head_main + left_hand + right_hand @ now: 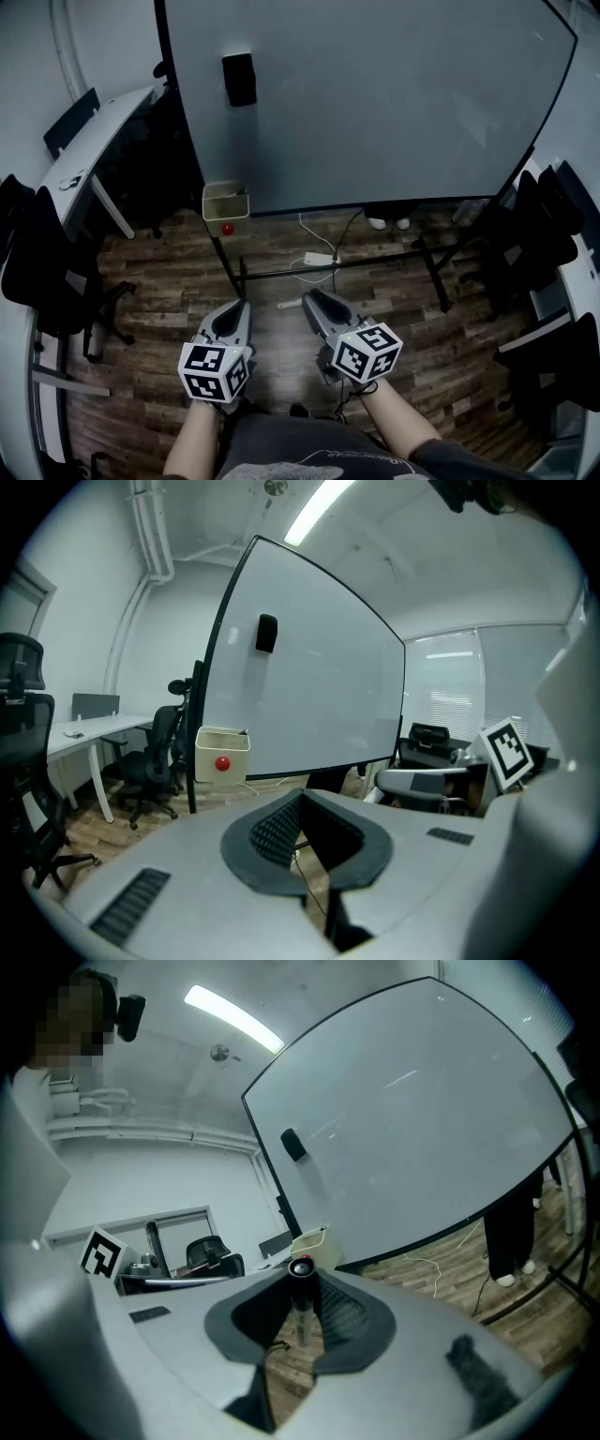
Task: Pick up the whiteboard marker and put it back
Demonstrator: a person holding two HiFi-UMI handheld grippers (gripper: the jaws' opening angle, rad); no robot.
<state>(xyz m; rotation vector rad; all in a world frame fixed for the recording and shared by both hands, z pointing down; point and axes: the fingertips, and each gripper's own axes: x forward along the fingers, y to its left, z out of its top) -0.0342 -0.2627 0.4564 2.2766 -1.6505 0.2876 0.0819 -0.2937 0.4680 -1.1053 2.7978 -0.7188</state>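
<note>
The whiteboard marker (301, 1302) is clamped crosswise in the right gripper (302, 1281). The left gripper (298, 797) is closed on nothing. The cream tray (226, 200) under the whiteboard (375, 94) is seen ahead and leftward, well apart. The marker's red end is shown only by the right gripper view.

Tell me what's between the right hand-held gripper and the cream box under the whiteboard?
In the head view, only wood floor and the whiteboard stand's crossbar lie between the right hand-held gripper and the cream box.
</note>
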